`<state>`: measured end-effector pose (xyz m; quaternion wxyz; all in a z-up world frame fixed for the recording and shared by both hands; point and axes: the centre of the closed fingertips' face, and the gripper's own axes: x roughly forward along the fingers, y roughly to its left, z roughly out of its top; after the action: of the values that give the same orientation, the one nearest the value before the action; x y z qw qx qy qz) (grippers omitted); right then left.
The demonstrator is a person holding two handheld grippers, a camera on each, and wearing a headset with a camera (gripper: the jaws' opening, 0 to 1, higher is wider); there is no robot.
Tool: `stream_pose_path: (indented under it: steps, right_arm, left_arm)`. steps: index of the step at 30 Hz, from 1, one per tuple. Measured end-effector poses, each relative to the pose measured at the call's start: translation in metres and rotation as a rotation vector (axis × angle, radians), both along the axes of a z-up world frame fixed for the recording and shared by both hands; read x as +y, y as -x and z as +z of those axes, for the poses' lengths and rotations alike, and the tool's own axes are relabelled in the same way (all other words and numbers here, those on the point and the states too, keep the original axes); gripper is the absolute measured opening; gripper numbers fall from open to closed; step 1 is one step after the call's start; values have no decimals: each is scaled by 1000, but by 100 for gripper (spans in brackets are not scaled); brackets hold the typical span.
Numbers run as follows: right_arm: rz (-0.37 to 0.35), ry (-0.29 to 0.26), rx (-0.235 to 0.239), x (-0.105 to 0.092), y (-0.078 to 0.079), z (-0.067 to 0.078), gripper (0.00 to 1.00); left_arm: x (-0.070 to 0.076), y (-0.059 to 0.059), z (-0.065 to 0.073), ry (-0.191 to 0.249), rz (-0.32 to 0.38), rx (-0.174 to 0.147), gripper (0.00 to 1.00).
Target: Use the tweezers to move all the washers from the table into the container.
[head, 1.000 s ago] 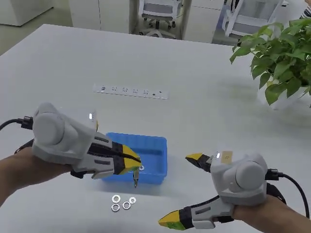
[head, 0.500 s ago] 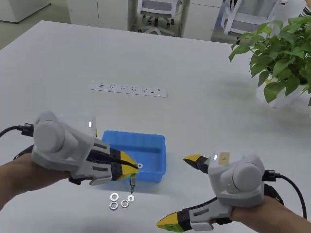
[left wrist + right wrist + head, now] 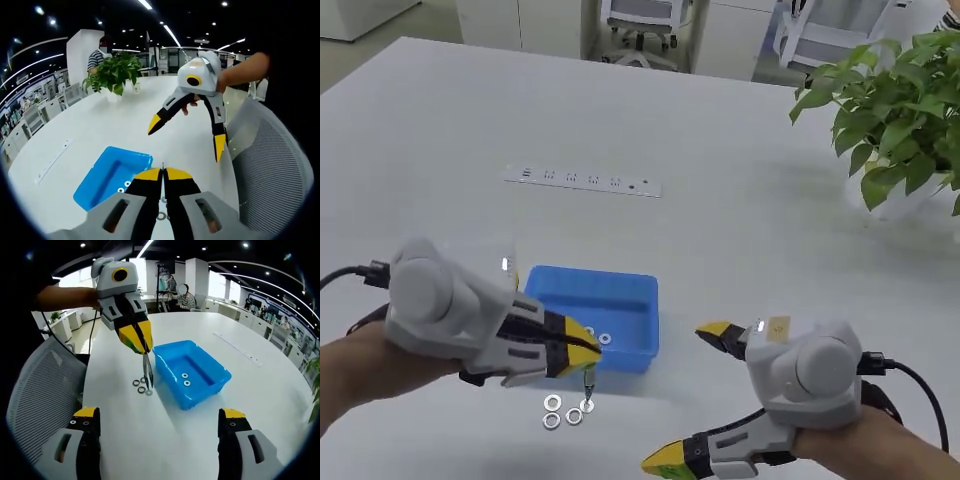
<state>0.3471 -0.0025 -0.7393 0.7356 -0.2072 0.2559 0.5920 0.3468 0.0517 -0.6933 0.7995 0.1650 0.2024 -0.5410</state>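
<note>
The left gripper [image 3: 582,349] has dropped from the container's front rim toward the desk [image 3: 740,200]. Its jaws are pressed together on the tweezers [image 3: 588,384], which hang nearly straight down. The tips are at, or just above, the loose washers [image 3: 563,412]; contact cannot be told. That cluster lies just in front of the blue container [image 3: 620,288], on the person's side. In the right gripper view, two washers already sit inside [image 3: 185,379]. The coming pinch likely turns on the tips straddling the nearest ring's edge, then lifting away over the rim. The right gripper [image 3: 680,396] sits well apart, jaws spread and empty.
</note>
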Motion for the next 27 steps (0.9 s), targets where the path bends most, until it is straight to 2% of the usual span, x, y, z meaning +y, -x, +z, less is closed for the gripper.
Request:
stream_pose_path:
  steps: [17,19,27]
  right_arm:
    - [11,5,13,0,4,-3,97]
    - [12,5,14,0,4,-4,97]
    - [24,7,21,1,6,-5,96]
  left_arm:
    - [-1,0,-6,-9,-4,-5,5]
    - [-1,0,-6,-7,-4,-12,5]
    - [0,-1,-7,12,9,-4,6]
